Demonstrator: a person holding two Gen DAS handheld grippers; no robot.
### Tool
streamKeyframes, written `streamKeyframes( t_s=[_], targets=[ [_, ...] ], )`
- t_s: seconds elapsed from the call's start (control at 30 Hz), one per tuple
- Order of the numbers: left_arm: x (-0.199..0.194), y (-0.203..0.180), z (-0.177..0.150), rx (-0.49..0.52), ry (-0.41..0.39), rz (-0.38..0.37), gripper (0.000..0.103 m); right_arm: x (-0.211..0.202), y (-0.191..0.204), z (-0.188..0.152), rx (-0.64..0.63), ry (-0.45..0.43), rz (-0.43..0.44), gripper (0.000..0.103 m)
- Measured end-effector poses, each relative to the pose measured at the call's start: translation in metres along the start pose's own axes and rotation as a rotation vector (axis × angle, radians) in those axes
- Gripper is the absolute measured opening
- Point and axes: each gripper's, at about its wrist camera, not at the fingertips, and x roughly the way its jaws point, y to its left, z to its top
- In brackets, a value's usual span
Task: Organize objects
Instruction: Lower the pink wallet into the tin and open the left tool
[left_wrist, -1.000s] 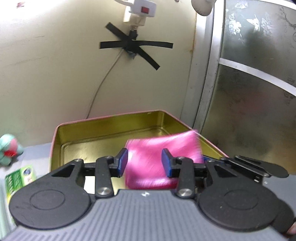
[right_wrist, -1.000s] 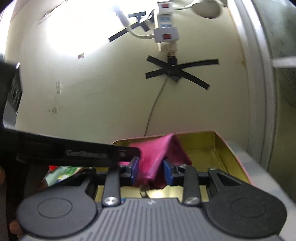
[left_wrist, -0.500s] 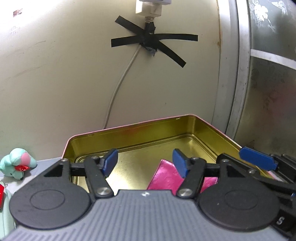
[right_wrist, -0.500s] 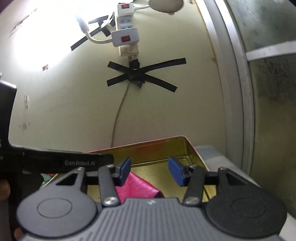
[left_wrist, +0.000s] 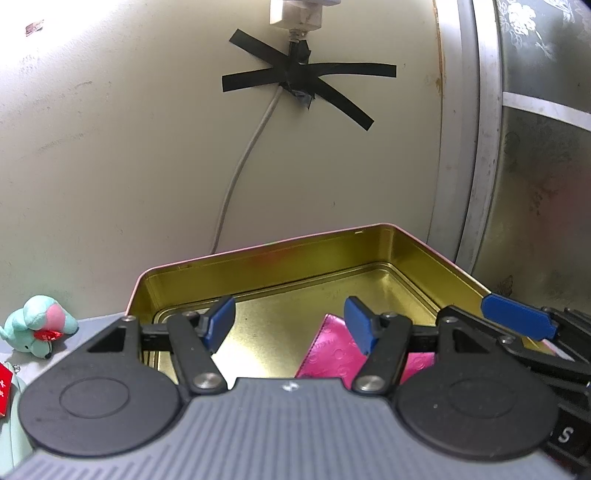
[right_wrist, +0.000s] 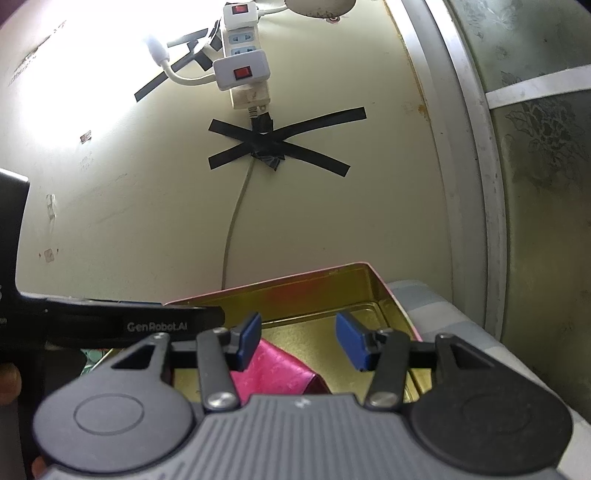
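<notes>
Both your tools, left tool (left_wrist: 290, 325) and right tool (right_wrist: 298, 340), are spread and empty; the pink pouch (left_wrist: 332, 354) lies in the gold tin (left_wrist: 280, 258). Withdrawing toward 6 o'clock could catch the tin's near rim and drag it.

Open tin ahead of both my grippers, against the wall.

In my left wrist view the tin (left_wrist: 258, 269) fills the lower middle, its far wall backing onto the wall (left_wrist: 110, 166); the pouch (left_wrist: 328, 350) lies inside on the tin floor, lower centre-right, behind my left gripper (left_wrist: 290, 325). The plush toy (left_wrist: 37, 325) sits at the left edge, outside the tin. The taped cable (left_wrist: 240, 166) runs down behind the tin. In my right wrist view the pouch (right_wrist: 273, 373) lies in the tin's near-left part, behind my right gripper (right_wrist: 299, 341); the power strip (right_wrist: 243, 62) hangs at upper centre.
</notes>
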Motion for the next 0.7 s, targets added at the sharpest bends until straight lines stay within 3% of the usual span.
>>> streamKeyframes(
  t_s=[0.3,0.7],
  targets=[
    [0.0013,0.0012,0.0008,0.003,0.014,0.010,0.067,0.0019,0.0004,-0.0013,-0.004,0.008,0.000,0.047],
    [-0.0007,0.0010,0.0038,0.020,0.009,0.084,0.068,0.0041,-0.0026,-0.0024,0.028,0.024,0.014,0.047]
  ],
)
